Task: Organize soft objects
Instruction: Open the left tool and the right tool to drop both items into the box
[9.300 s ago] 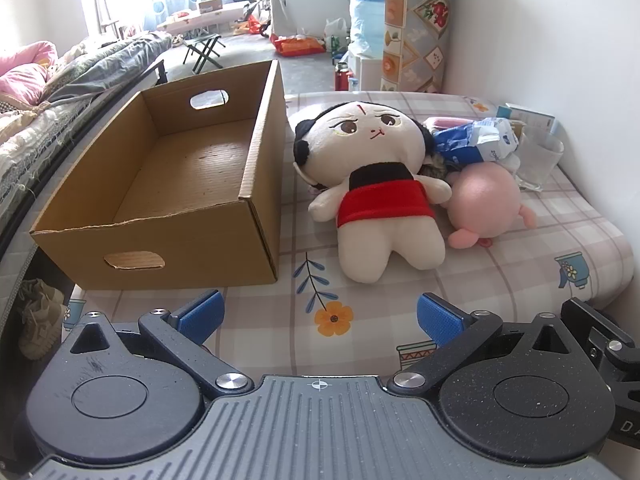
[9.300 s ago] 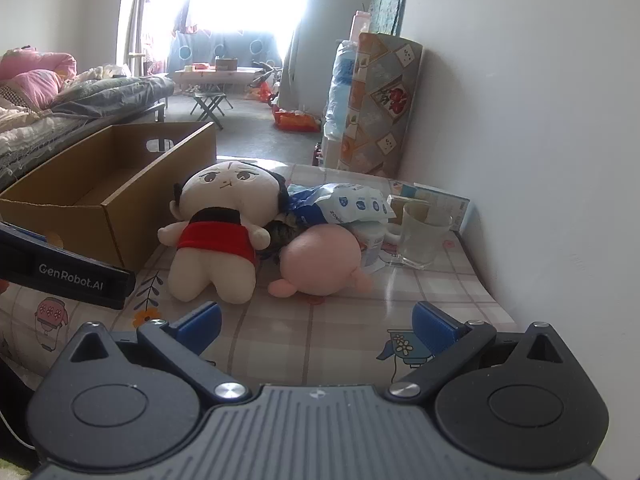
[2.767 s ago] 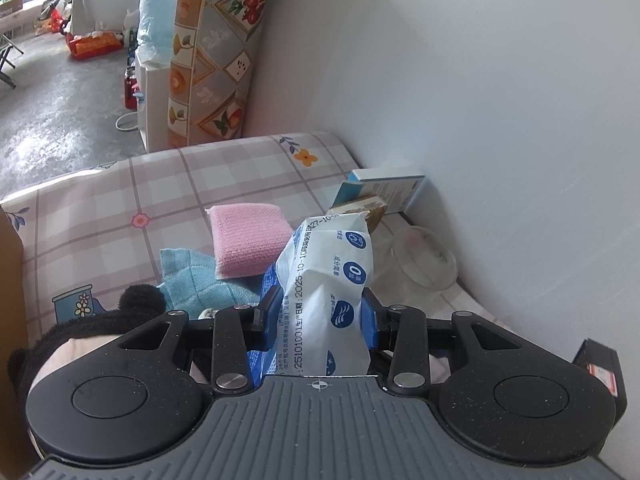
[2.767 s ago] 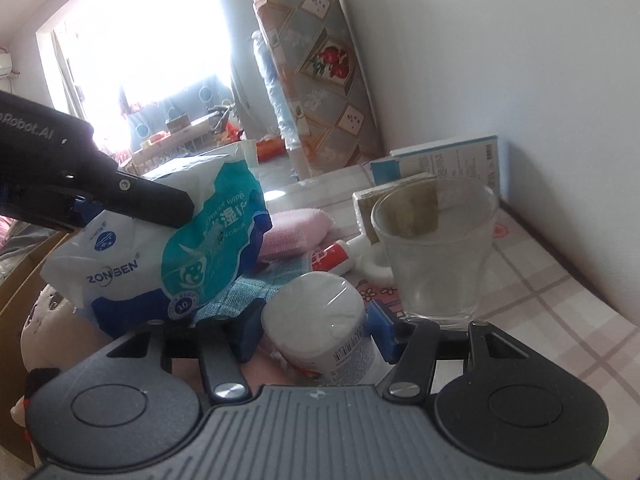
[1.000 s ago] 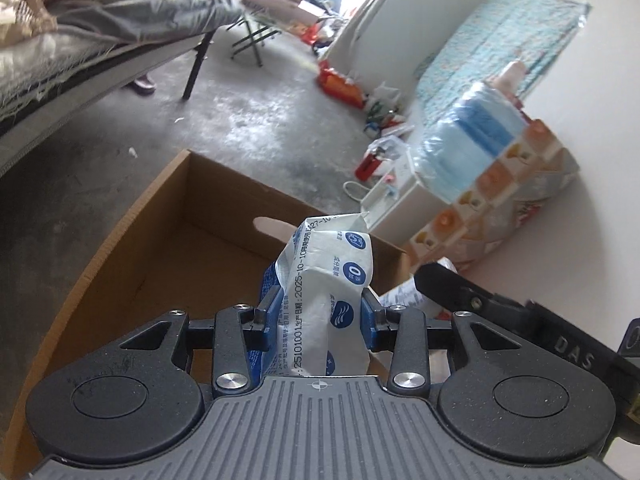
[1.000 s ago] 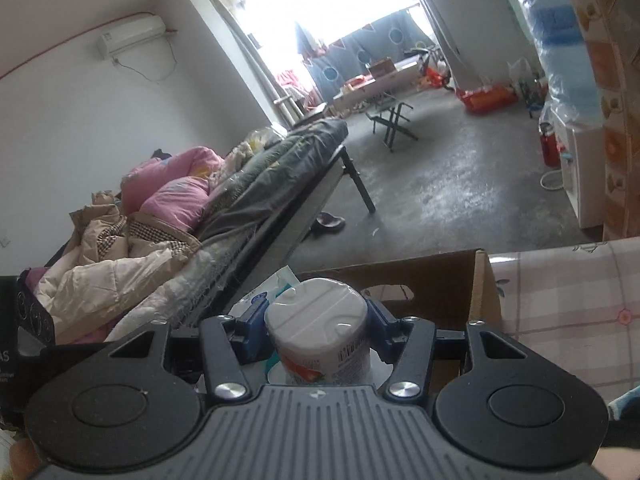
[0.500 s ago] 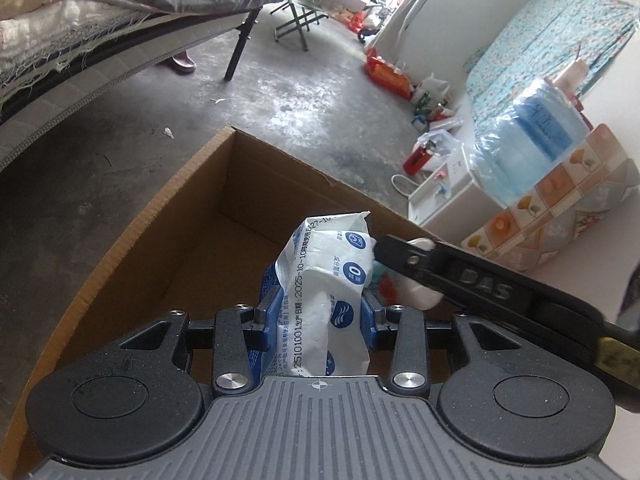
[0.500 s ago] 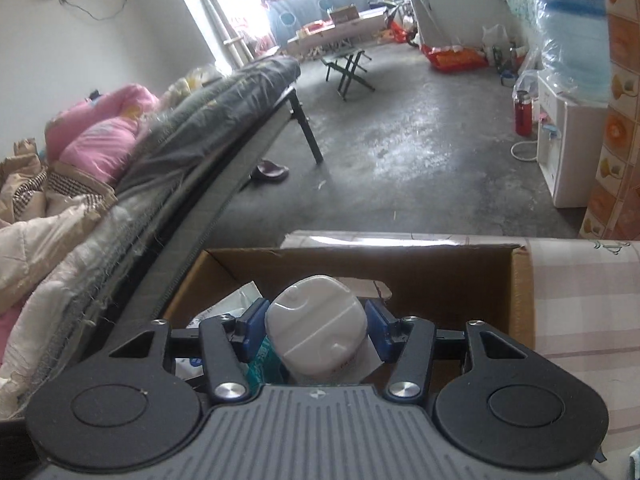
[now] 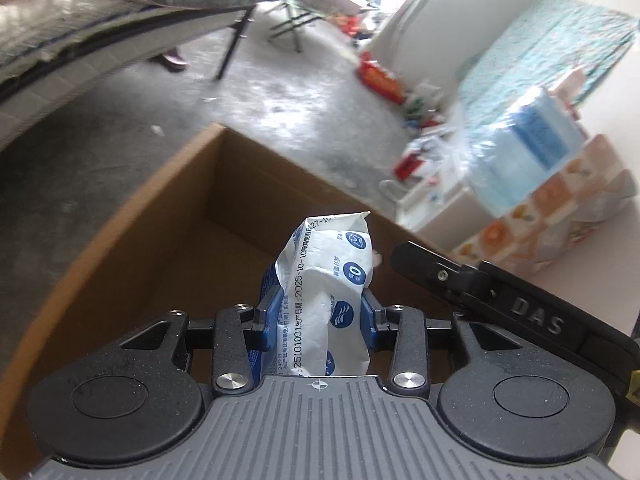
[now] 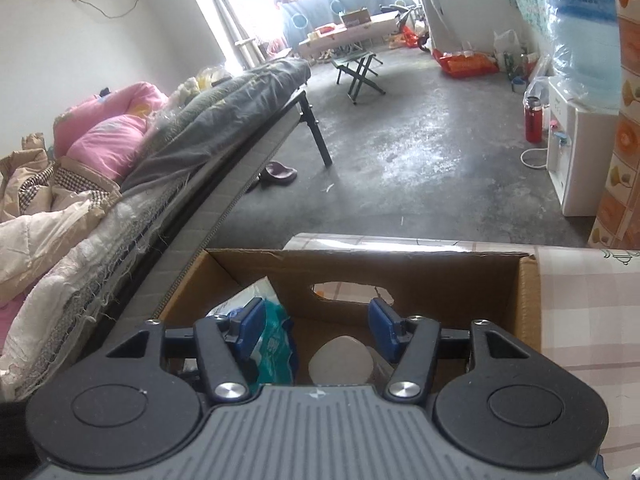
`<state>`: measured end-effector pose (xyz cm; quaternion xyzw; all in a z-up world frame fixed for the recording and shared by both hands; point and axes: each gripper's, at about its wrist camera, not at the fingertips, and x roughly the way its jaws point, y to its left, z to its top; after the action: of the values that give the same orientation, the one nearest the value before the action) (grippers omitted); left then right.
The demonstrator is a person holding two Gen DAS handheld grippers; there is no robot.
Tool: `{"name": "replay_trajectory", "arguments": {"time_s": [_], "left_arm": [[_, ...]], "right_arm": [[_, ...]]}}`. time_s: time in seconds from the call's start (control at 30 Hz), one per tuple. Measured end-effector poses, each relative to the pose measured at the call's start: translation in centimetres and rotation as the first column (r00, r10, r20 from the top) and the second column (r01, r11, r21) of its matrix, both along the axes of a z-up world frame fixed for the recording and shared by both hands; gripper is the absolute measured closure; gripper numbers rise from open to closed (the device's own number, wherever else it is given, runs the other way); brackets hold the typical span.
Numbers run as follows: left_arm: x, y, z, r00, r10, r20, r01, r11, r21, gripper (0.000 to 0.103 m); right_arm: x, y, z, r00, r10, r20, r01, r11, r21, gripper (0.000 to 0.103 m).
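Holding my left gripper [image 9: 316, 324] clamped on the white-and-blue plastic wipes pack [image 9: 326, 300] over the brown cardboard box [image 9: 132, 248], I judged lowering before release wisest, since my right gripper [image 10: 316, 326], jaws just spreading, stood apart above the dropped white-lidded round tub [image 10: 340, 360].

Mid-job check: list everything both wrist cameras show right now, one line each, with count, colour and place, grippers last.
cardboard box: one, brown, open, on the checked cover, below both grippers.
wipes pack: one, white and blue, clamped in the left gripper over the box.
white-lidded tub: one, white, inside the box, free of the right pads.
checked cover: one, pink and white, under and right of the box.
bed with bedding: one, grey and pink, left.
folding stool: one, green, on the floor.
water dispenser: one, white, blue bottle, right.
left gripper: shut on the pack.
right gripper: jaws just opened, nothing gripped.
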<state>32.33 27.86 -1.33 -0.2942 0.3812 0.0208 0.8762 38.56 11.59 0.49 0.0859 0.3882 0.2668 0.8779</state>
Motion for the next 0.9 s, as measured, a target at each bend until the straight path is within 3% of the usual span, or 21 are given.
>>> {"name": "replay_trajectory", "arguments": {"time_s": [0.27, 0.47, 0.63, 0.83, 0.9], "left_arm": [[1.1, 1.1, -1.9, 0.989, 0.099, -0.112, -0.091, 0.993, 0.072, 0.059], [-0.1, 1.3, 0.8, 0.995, 0.102, 0.007, -0.102, 0.988, 0.118, 0.057], [-1.0, 1.2, 2.0, 0.997, 0.079, 0.0, -0.078, 0.99, 0.117, 0.056], [-2.8, 0.5, 3.3, 0.998, 0.05, -0.033, -0.043, 0.985, 0.169, 0.047], [-4.0, 0.5, 3.7, 0.999, 0.045, -0.027, -0.04, 0.985, 0.167, 0.043]], "right_arm": [[0.4, -1.8, 0.6, 1.0, -0.02, 0.009, 0.02, 0.999, 0.039, 0.041], [0.4, -2.2, 0.6, 0.999, -0.02, 0.025, 0.018, 0.999, 0.051, 0.041], [0.3, -2.6, 0.7, 1.0, -0.02, 0.019, 0.018, 0.997, 0.077, 0.041], [-0.8, -3.3, 2.1, 1.0, 0.018, 0.022, -0.02, 0.993, 0.113, 0.041], [-1.4, -3.5, 2.7, 0.998, 0.053, 0.021, -0.055, 0.992, 0.116, 0.036]]}}
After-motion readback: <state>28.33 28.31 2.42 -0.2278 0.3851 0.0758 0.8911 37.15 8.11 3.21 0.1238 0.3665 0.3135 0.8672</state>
